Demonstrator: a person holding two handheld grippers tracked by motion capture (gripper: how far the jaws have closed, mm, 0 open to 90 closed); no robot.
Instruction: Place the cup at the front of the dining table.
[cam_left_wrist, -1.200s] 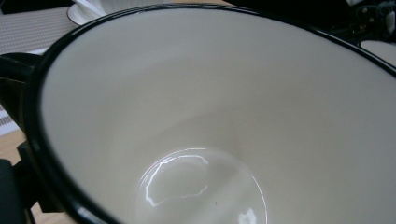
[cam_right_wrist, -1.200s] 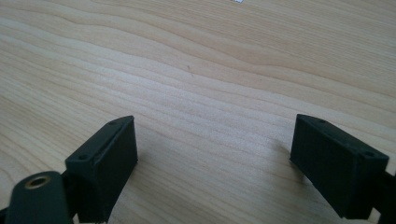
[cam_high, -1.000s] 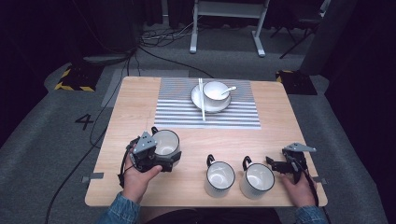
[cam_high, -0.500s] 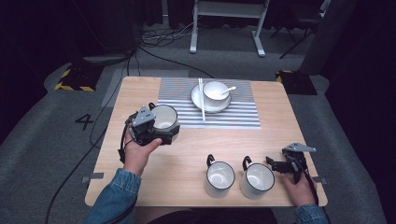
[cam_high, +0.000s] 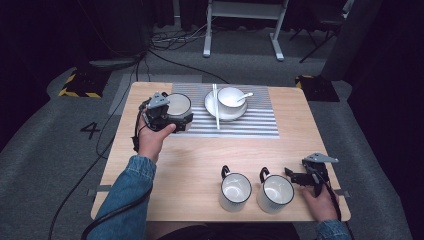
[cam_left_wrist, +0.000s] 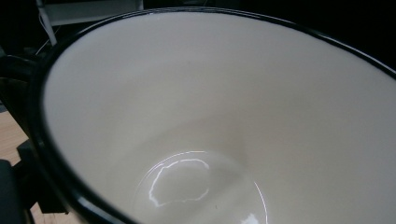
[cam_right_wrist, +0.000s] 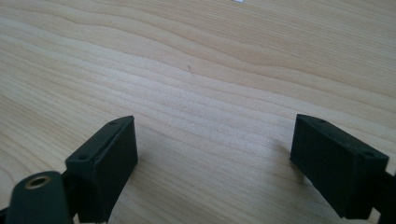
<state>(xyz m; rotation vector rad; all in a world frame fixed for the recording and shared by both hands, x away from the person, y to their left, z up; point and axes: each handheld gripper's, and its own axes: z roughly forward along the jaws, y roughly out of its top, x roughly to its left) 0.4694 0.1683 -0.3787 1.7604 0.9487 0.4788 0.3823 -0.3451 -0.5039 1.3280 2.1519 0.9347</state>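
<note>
Left tongs (cam_high: 167, 116): you are clamping them on the white mug (cam_high: 178, 106), upper left of the frame.
Right tongs (cam_high: 300, 177): you are resting them apart on the table (cam_high: 200, 160), lower right.

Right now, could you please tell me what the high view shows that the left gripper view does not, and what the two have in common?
The high view alone gives the layout: the left tongs hold a white mug over the near-left corner of the striped mat, beside the bowl and spoon on a plate with chopsticks. Two more mugs stand at the near edge, next to the open right tongs.

The left gripper view alone shows that mug's inside: glossy, cream and empty.

Both show the black-rimmed mug and the wooden table.
</note>
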